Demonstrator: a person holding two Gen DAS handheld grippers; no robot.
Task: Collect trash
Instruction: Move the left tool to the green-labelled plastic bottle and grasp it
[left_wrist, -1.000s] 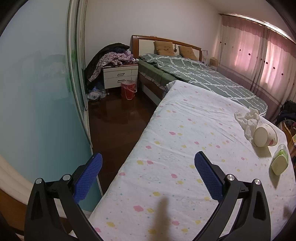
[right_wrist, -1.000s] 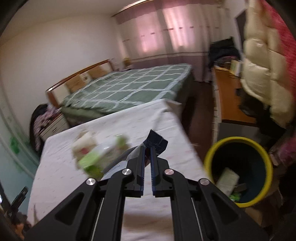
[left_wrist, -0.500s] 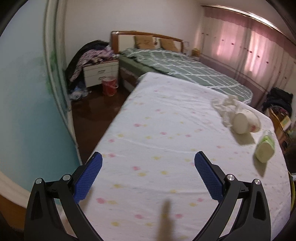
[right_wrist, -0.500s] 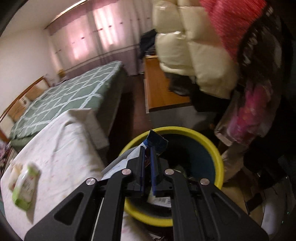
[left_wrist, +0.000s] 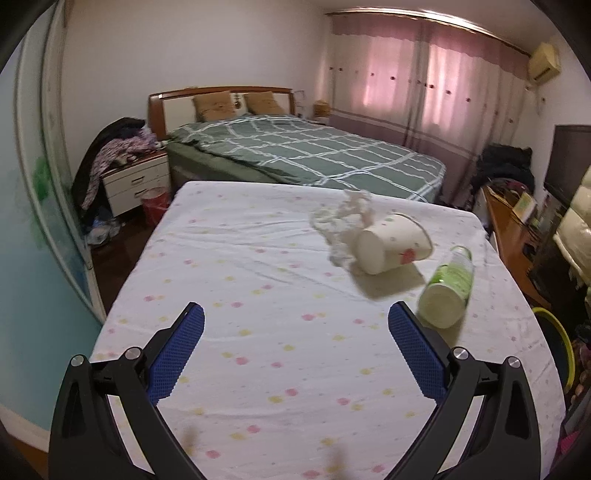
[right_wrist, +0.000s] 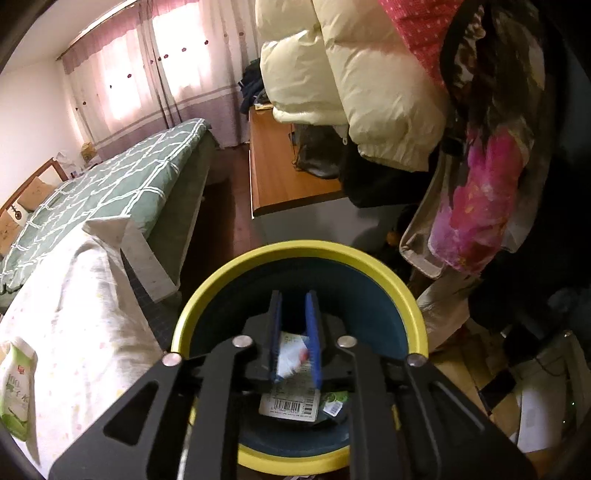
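The right gripper (right_wrist: 293, 338) hangs right over the yellow-rimmed bin (right_wrist: 207, 299). Its jaws have just been opening, and nothing looks pinched between them; the wrapper (right_wrist: 291, 356) seems to be dropping into the bin. Best to widen fully before pulling away so nothing snags. The left gripper (left_wrist: 295, 347) is spread wide and empty, and relative to the bin, the paper cup (left_wrist: 391, 247), green bottle (left_wrist: 448, 288) and crumpled tissue (left_wrist: 343, 221) sit on the nearby spotted bed (left_wrist: 240, 295).

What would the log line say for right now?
right hand-held gripper: over bin, jaws just opening, wrapper dropping | left hand-held gripper: open, empty | on bed: cup, bottle, tissue
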